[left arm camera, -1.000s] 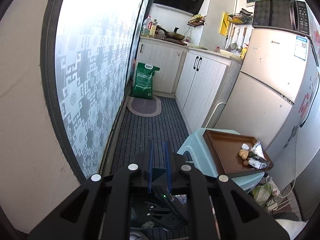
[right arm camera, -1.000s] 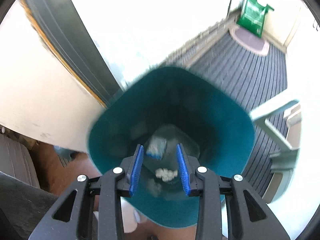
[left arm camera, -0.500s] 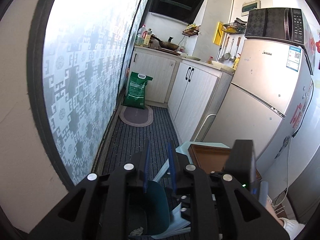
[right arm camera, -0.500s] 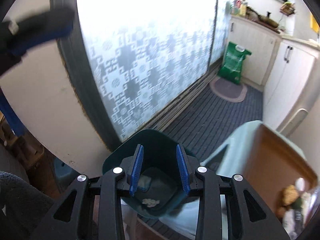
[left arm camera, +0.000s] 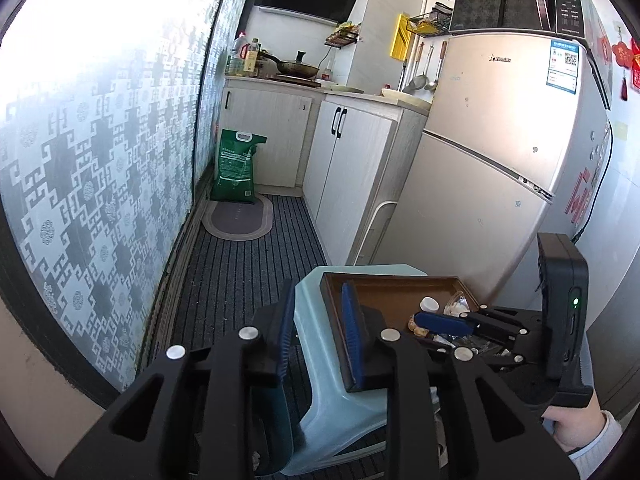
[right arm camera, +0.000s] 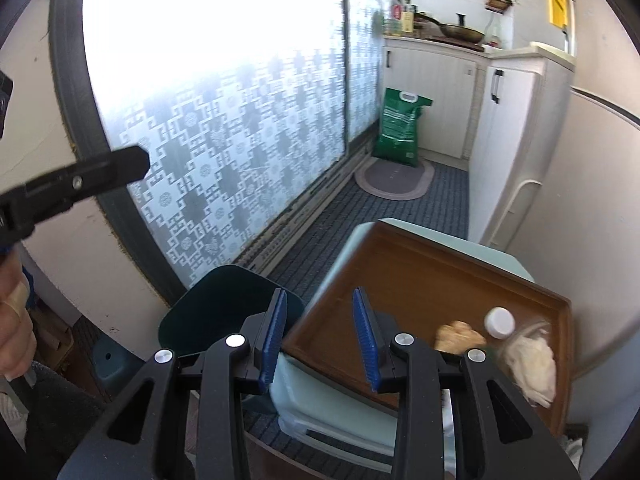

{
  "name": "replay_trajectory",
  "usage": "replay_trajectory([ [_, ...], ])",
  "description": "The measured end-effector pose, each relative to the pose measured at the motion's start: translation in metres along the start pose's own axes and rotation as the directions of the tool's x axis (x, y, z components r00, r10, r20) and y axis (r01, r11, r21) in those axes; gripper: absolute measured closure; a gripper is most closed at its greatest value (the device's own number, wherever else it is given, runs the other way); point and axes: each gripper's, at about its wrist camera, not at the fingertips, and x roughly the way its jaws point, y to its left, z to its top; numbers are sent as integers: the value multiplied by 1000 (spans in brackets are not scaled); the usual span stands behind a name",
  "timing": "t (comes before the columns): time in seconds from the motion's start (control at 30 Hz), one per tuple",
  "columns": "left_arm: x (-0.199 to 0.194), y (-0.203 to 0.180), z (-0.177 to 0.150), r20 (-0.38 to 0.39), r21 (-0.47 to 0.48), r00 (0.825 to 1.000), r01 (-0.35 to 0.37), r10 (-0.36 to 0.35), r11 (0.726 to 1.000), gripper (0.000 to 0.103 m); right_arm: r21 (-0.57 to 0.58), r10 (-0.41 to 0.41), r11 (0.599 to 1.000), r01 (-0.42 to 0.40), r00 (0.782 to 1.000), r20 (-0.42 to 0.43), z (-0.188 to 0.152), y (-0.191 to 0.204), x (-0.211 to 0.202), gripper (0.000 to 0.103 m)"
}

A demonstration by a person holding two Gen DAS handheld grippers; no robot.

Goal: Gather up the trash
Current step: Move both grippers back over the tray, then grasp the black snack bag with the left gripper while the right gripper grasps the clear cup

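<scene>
Our left gripper (left arm camera: 316, 330): jaws just opening, nothing between. Our right gripper (right arm camera: 320, 338): jaws apart, empty, angled downward.

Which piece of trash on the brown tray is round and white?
The white bottle cap, a small smooth disc. The tan lump beside it is irregular, and the crumpled wrapper is wrinkled.

The tray (right arm camera: 404, 276) looks like smooth brown wood, a bit shiny. The stool (left arm camera: 316, 320) under it is pale, smooth plastic. The bin (right arm camera: 216, 304) is dark plastic. The floor mat (left arm camera: 240, 272) is rough ribbed cloth. The fridge (left arm camera: 480, 184) is smooth and glossy
</scene>
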Motion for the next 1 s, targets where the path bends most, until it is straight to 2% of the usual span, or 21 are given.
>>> replay_trajectory([
  [0.33, 38, -48, -14, -110, 37, 988, 111, -106, 993, 69, 136, -69, 989, 63, 997, 37, -16, -78, -41, 68],
  [0.53, 60, -104, -35, -181, 81, 974, 150, -133, 985, 68, 195, -100, 977, 90, 994, 40, -27, -114, -56, 66],
  [0.63, 73, -131, -50, -215, 111, 969, 148, -122, 983, 66, 201, -103, 975, 96, 994, 25, -31, -125, -60, 66],
  [0.73, 86, -156, -67, -241, 145, 966, 133, -96, 980, 58, 186, -90, 979, 88, 996, 3, -33, -140, -62, 63],
  [0.93, 110, -182, -87, -252, 174, 967, 64, -18, 983, 42, 185, 19, 983, -8, 998, -54, -40, -169, -54, 58],
  [1.0, 118, -186, -87, -251, 168, 968, 41, 3, 985, 40, 180, 49, 983, -36, 996, -71, -41, -176, -50, 58],
])
